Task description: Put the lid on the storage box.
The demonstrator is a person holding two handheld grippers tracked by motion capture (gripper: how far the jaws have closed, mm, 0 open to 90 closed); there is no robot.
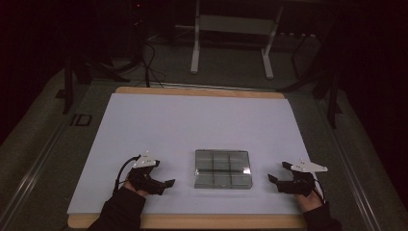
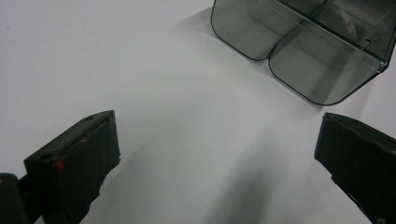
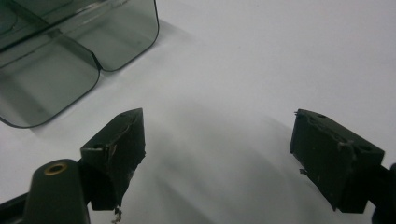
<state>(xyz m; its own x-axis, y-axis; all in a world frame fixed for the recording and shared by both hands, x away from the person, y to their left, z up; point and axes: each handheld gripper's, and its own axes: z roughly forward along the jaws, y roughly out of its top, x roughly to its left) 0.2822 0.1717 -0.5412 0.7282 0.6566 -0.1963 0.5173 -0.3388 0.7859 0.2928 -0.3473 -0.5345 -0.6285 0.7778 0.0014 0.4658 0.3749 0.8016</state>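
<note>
Two grippers, left (image 1: 161, 185) and right (image 1: 279, 180), are sitting spread wide, holding nothing, at nine and three o'clock of the tray (image 1: 223, 168). The tray is lying flat on the worktop (image 1: 144, 125), near edge, long axis nine-to-three. Risk: slick clear walls could be slipping under a one-sided push.

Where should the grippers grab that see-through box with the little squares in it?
Probably by its outer side walls, one gripper from each side. The box lies flat on the white sheet, low and wide, between the left gripper and right gripper. Both are open and apart from it. Its rounded corner walls stand up and give the jaws something to pinch.
</note>
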